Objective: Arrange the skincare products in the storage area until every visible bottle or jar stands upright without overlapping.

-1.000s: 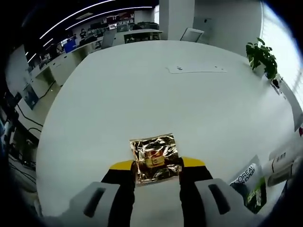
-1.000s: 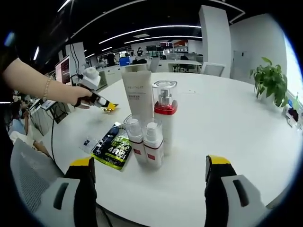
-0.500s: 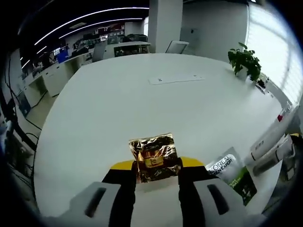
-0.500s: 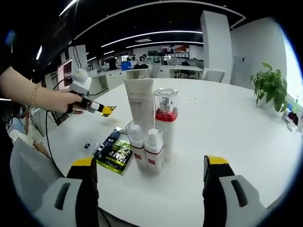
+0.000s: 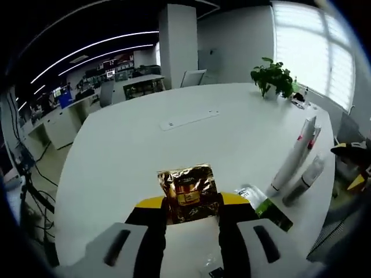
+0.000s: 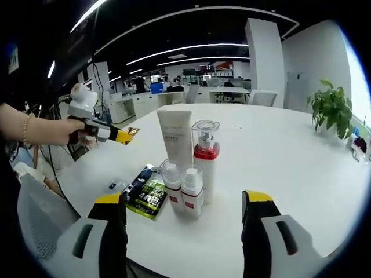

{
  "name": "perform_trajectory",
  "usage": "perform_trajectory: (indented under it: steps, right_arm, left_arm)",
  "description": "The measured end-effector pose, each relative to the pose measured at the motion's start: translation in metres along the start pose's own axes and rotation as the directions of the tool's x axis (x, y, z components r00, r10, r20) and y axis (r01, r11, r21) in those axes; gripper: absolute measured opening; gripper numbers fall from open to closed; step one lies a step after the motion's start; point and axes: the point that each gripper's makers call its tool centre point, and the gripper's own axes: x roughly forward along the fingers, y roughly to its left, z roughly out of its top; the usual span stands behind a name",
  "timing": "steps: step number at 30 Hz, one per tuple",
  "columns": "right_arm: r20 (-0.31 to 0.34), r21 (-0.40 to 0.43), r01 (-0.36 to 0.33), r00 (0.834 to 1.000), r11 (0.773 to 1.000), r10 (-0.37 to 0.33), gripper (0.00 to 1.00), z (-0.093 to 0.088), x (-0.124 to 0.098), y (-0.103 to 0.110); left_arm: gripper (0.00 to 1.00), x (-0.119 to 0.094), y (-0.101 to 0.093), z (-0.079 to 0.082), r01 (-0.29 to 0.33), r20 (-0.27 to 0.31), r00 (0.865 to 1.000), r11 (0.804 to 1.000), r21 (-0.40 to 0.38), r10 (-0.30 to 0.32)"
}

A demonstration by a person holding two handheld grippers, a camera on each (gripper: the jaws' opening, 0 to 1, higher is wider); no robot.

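The left tool (image 5: 191, 211), clamped on a crinkled gold foil sachet (image 5: 187, 193), has lifted off the white worktop (image 5: 133, 150); white bottles (image 6: 186, 174) stand upright at 12 o'clock of the wide-open right tool (image 6: 182, 217), so placement remains.

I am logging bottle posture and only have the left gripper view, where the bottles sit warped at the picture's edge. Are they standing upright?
Observer: Yes. In the right gripper view the white tube, the red-collared pump bottle and two small bottles all stand upright on the table.
Operator: Are any overlapping?
Observer: They stand in a tight cluster; whether they touch, I cannot tell.
Operator: Where is the green sachet?
Observer: The green sachet lies flat beside the small bottles, on the side toward the left gripper.
Operator: And the right gripper?
Observer: The right gripper is open, empty, short of the cluster.
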Motion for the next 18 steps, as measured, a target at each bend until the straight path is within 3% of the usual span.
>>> perform_trajectory:
  steps: [6,11,18]
  right_arm:
    - [0.032,0.009,-0.042,0.999,0.999,0.042,0.7,0.017,-0.009,0.014]
    - [0.071,0.036,-0.108,0.992,0.994,0.105,0.64,0.032,-0.003,0.034]
    - [0.088,0.115,-0.266,0.962,0.957,0.257,0.49,0.041,0.011,0.077]
  left_arm:
    - [0.34,-0.031,-0.025,-0.001,0.033,0.036,0.999,0.998,0.054,-0.035]
    - [0.34,-0.049,-0.042,-0.007,0.051,0.057,0.997,0.996,0.077,-0.055]
    - [0.34,-0.073,-0.082,-0.021,0.103,0.065,0.991,0.985,0.14,-0.113]
